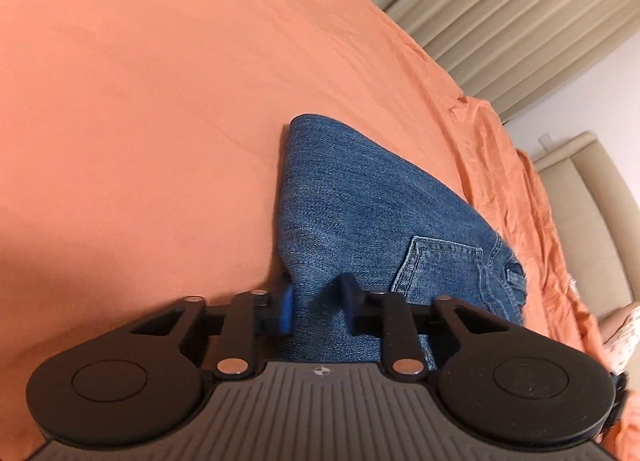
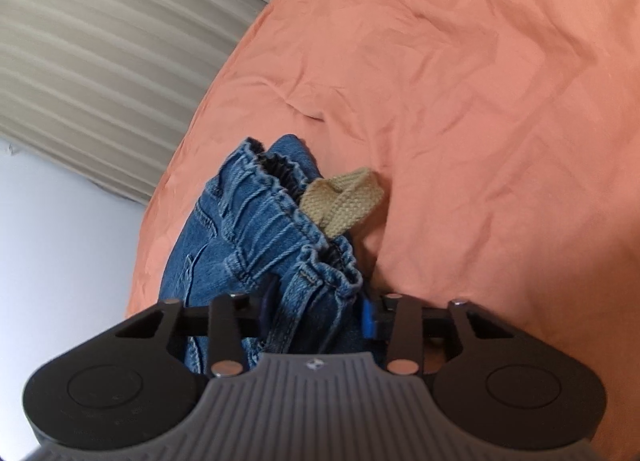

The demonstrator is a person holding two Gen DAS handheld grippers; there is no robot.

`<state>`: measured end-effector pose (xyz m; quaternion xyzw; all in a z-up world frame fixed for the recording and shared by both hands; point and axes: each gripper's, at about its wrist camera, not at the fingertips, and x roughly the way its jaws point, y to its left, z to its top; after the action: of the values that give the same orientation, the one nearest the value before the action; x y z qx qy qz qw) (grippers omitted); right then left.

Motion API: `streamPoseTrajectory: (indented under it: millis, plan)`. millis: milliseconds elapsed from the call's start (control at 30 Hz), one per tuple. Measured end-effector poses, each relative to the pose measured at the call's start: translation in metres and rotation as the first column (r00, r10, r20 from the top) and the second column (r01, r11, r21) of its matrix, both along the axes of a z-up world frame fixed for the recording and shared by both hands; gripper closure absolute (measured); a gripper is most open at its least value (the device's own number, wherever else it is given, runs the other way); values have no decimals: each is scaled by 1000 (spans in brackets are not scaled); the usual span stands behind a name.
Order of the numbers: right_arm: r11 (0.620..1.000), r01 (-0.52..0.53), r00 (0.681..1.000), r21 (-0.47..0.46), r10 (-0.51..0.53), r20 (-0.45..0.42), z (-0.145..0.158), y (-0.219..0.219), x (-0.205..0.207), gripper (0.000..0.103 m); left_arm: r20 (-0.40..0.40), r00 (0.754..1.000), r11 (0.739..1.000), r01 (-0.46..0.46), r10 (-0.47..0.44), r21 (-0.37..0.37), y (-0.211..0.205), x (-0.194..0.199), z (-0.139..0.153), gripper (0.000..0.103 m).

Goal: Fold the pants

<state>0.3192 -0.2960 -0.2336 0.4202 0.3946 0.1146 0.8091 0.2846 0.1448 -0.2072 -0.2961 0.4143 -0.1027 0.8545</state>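
Note:
Blue denim pants (image 1: 360,213) lie folded on an orange bedsheet (image 1: 160,101). In the left wrist view my left gripper (image 1: 318,307) is shut on the folded edge of the pants, near a back pocket (image 1: 440,269). In the right wrist view my right gripper (image 2: 316,311) is shut on the pants (image 2: 240,237) at the elastic waistband (image 2: 288,213). A beige drawstring (image 2: 344,197) sticks out of the waistband onto the sheet (image 2: 480,101).
Beige pleated curtains (image 1: 500,9) hang beyond the bed, also in the right wrist view (image 2: 100,53). A cream padded headboard (image 1: 592,213) stands at the right. The sheet is wrinkled near the bed's far edge.

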Motion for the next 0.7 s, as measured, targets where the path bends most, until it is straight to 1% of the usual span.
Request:
streamPoseTrajectory:
  millis: [167,233,333,500,600,700]
  plan:
    - [998,-10,1000,-68,12,21,12,7,-2,76,12,1000,999,16,-16,32,-1,-1,8,89]
    - [994,-19,1000,-104,21,23,19,10,-3,78,17,1000,999,21,-21,31,0,-2,11,93]
    - [988,-27,999,-152,30,20,35,16,-2,80,31,999,999,26,-27,21,4,-5,17,96]
    - [970,-73,994,-231,91,66,87,33,6,82,60,997,998,55,-55,4,12,-12,37,97]
    - [953,-111,986,-283,142,91,119,51,12,83,89,993,995,71,-76,64,17,-16,58,97]
    - [946,-138,976,-292,180,122,144,69,18,83,104,992,995,63,-71,81,37,-18,80,97]
